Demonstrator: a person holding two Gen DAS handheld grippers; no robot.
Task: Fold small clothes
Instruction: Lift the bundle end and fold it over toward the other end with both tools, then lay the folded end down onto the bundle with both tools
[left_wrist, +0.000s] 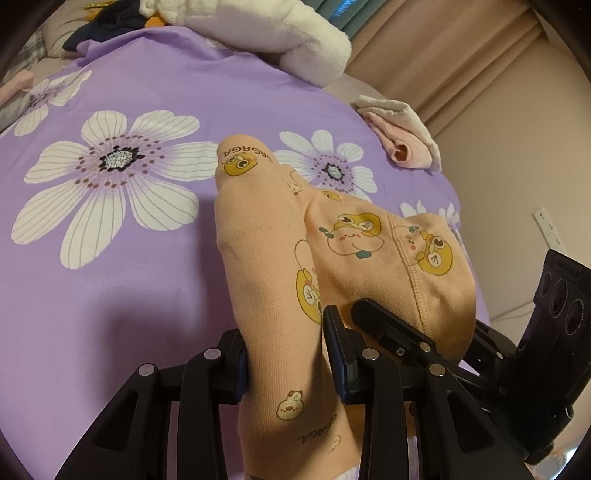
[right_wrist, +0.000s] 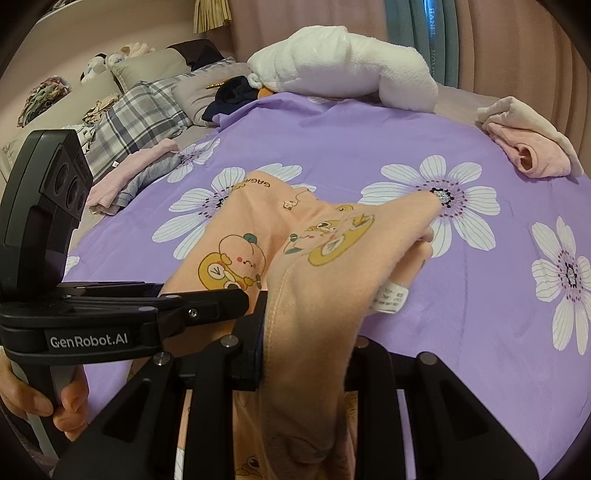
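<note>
Peach stretchy knit, printed with little yellow cartoon critters, is what we've got bunched up between both tools right now. The peach garment (left_wrist: 266, 236) is lifted off the purple flowered bedsheet (left_wrist: 122, 277) at the near end, its far end trailing down toward the sheet, so it sits roughly in the middle of the bed, close to us.

Our left gripper (left_wrist: 291, 354) has its fingers closed on a fold of the fabric, and our right gripper (right_wrist: 306, 332) looks clamped on the neighbouring fold, though cloth drapes over its right finger so we can't see that side properly. The two tools sit just beside each other, nearly touching.

Progress-wise, we'd guess we're mid-fold on this piece: it's doubled over and rumpled, not flat or squared off yet, and a white care label (right_wrist: 389, 297) is poking out on the right side. A folded pink and cream bundle (right_wrist: 528, 144) sits at the far right edge, and a pink and grey stack (right_wrist: 129, 177) lies far left, so some items look done. Laying this one down and smoothing it seems to be what's left.

Fabric looks thin, soft and floppy, with a stitched seam. A fluffy white plush blanket (right_wrist: 343, 62) sits at the far side.
</note>
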